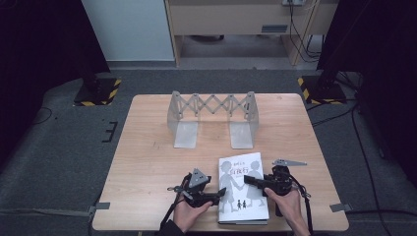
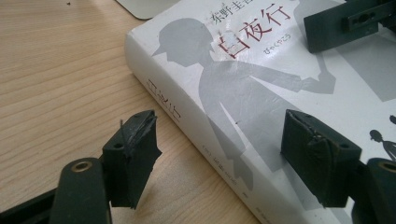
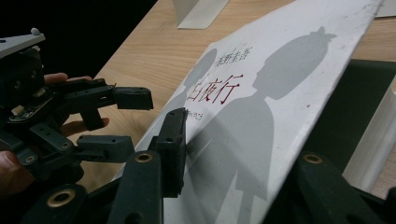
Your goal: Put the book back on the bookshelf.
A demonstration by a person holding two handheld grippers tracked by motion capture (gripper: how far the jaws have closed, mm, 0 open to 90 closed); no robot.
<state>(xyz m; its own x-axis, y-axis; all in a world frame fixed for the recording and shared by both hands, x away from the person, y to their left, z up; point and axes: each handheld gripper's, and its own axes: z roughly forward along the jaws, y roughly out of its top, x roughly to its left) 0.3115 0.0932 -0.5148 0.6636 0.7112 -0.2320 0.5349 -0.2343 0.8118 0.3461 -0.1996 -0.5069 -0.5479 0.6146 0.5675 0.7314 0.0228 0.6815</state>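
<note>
Over on your left, the left gripper (image 1: pixel 209 196) sits at the spine side of the book (image 1: pixel 243 189), its tongs spread: in the left gripper view one pad (image 2: pixel 133 151) rests on the bare table (image 1: pixel 147 167) beside the spine and the other (image 2: pixel 317 156) is over the cover, neither pressing. So nothing is gripped there yet. The book lies flat at the near edge of the table, well short of the folding rack (image 1: pixel 211 118) standing farther back. It is a thick white paperback with grey silhouette figures, red title characters and a slightly scuffed cover. Moving right, your right gripper (image 1: pixel 255 181) is pinching the front cover: in the right gripper view one pad (image 3: pixel 175 149) sits against its face, and the cover is lifted off the pages. I'd say you're at the very start, with the cover just raised and the rest to do.
</note>
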